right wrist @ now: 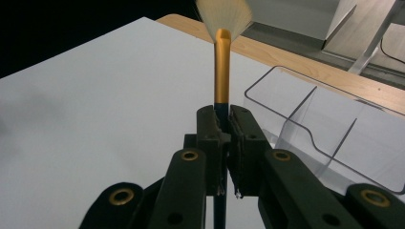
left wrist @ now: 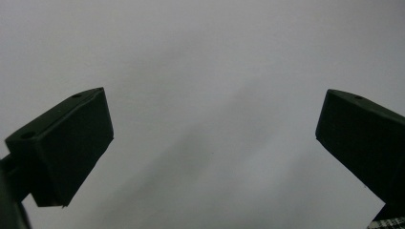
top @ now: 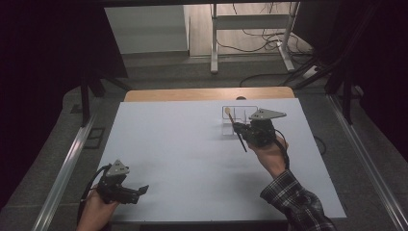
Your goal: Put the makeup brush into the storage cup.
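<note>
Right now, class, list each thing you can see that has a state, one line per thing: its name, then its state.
Right gripper: shut on the brush handle, held above the table.
Brush: gripped by its dark handle, gold ferrule and pale fanned bristles pointing away from the gripper, not in the organizer.
Clear organizer: upright on the table, the compartments in sight empty.
Left gripper: open, nothing between its jaws, near the table's front edge.

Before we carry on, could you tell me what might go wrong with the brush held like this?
The right gripper pinches the brush on its thin handle, so it may pivot or slip. The clear organizer looks light, so a bump could push or tip it. Its dividers may snag the fanned bristles.
</note>
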